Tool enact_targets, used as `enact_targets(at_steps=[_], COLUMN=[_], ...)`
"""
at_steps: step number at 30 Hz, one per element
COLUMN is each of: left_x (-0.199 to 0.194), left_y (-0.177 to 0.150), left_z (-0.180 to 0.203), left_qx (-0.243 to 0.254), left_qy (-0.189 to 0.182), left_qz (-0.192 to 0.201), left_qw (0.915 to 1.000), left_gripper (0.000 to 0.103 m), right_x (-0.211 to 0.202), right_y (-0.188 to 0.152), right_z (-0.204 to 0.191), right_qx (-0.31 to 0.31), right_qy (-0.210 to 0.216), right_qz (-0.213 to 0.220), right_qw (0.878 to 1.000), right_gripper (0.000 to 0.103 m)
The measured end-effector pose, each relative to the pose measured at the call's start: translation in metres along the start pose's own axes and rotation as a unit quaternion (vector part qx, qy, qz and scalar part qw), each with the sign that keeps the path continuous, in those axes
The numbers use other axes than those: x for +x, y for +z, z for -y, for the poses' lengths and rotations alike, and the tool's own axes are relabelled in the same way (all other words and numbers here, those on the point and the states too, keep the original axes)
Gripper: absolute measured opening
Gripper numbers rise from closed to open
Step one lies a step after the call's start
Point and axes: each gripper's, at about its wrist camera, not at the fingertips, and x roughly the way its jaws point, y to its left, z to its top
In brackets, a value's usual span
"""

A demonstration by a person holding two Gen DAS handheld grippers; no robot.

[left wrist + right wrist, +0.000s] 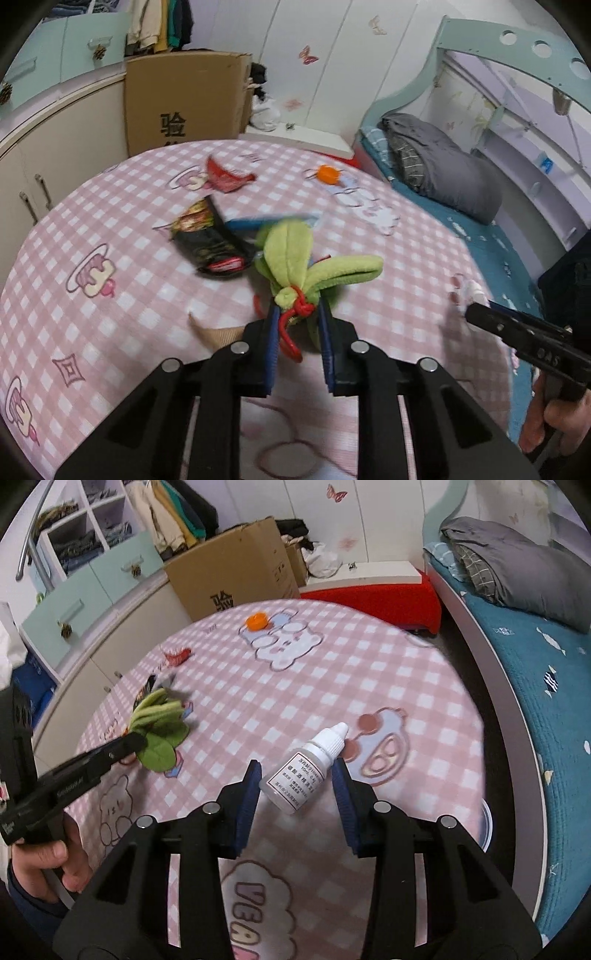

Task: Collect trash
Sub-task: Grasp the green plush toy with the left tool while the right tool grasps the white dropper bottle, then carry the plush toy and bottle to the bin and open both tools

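My left gripper is shut on a green plush leaf toy with a red cord, held just above the pink checked table; it also shows in the right wrist view. A black snack wrapper, a red wrapper and an orange cap lie beyond it. My right gripper is open, its jaws on either side of a small white dropper bottle lying on the table.
A cardboard box stands behind the table by cream cabinets. A bed with a grey quilt runs along the right. A red stool with a white top stands at the far edge.
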Motion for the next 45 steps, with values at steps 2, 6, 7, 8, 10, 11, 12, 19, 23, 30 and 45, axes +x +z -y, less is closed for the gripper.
enact_targets(at_steps=[2,6,7,8,10,11,12,19,23,30,45], left_x=[-0.005,-0.01,-0.01,-0.011,-0.013,-0.013,-0.014,-0.009,0.001,0.037,0.191], left_y=[0.001,0.007,0.008,0.01,0.014,0.016,0.017,0.035,0.041,0.037,-0.03], left_z=[0.012,0.037,0.042,0.049,0.062,0.072,0.077,0.146,0.188,0.258,0.347], left_qx=[0.009,0.019,0.022,0.026,0.029,0.033,0.037,0.07,0.085,0.114,0.174], left_qy=[-0.014,-0.039,-0.04,-0.045,-0.058,-0.063,-0.066,-0.113,-0.149,-0.188,-0.105], left_qz=[0.006,0.014,0.016,0.018,0.02,0.022,0.024,0.031,0.022,-0.023,-0.205], left_qw=[0.9998,0.999,0.9988,0.9985,0.9977,0.9972,0.9968,0.9906,0.9849,0.9752,0.9574], left_gripper=[0.019,0.019,0.019,0.019,0.019,0.019,0.019,0.019,0.019,0.019,0.019], right_x=[-0.006,-0.02,-0.024,-0.028,-0.037,-0.04,-0.046,-0.079,-0.097,-0.11,-0.007], right_y=[0.002,0.009,0.011,0.012,0.016,0.017,0.019,0.025,0.024,0.004,-0.066], right_z=[0.007,0.021,0.024,0.027,0.037,0.041,0.048,0.102,0.142,0.219,0.335], right_qx=[0.004,0.014,0.015,0.017,0.021,0.023,0.027,0.06,0.088,0.148,0.251], right_qy=[0.002,0.013,0.015,0.017,0.017,0.016,0.016,-0.002,-0.025,-0.066,-0.063], right_qz=[0.008,0.027,0.032,0.037,0.05,0.055,0.063,0.101,0.117,0.119,-0.01], right_qw=[1.0,0.999,0.999,0.999,0.998,0.998,0.998,0.993,0.989,0.98,0.966], right_gripper=[0.039,0.039,0.039,0.039,0.039,0.039,0.039,0.039,0.039,0.039,0.039])
